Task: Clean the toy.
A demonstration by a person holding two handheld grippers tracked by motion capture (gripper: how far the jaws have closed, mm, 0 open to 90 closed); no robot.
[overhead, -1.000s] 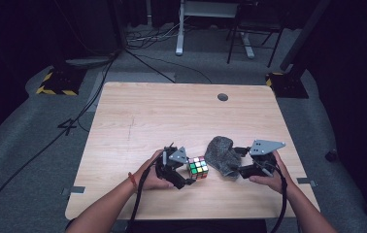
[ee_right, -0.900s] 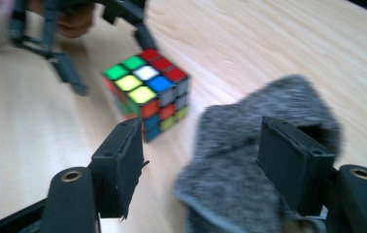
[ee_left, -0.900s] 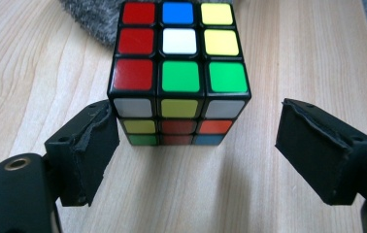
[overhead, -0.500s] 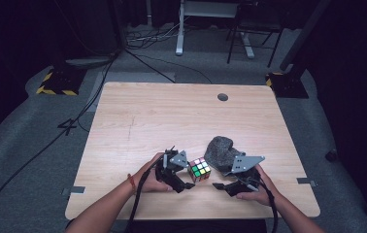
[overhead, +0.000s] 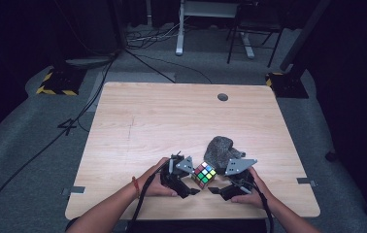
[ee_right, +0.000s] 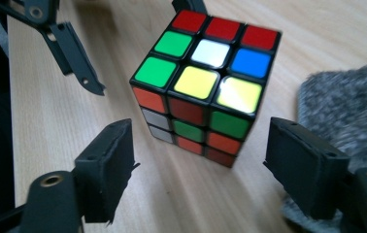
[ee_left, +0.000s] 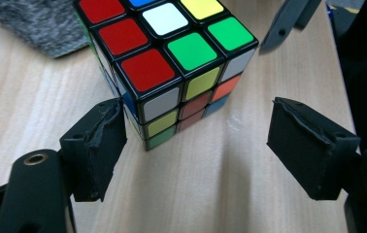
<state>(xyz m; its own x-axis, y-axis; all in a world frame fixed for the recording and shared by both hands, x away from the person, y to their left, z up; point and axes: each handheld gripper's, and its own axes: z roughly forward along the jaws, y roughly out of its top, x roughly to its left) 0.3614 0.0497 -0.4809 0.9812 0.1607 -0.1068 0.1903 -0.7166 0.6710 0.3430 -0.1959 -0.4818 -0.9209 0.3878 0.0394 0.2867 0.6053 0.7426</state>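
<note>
Left hand-held gripper (ee_left: 196,141) released, jaws just closing in, one pad (ee_left: 96,141) touching a lower corner of the puzzle cube (ee_left: 172,63), the other well clear. Right hand-held gripper (ee_right: 198,160) released too, jaws just widening, cube (ee_right: 206,82) ahead of its pads, untouched. Cube (overhead: 204,174) standing on the wooden worktop (overhead: 172,121) near its front edge, between both hand-held grippers, just beside a grey fuzzy cloth (overhead: 220,149).

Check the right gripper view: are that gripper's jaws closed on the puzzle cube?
No. The right gripper stands open, its pads clear of the puzzle cube, which sits on the table ahead of them.
</note>
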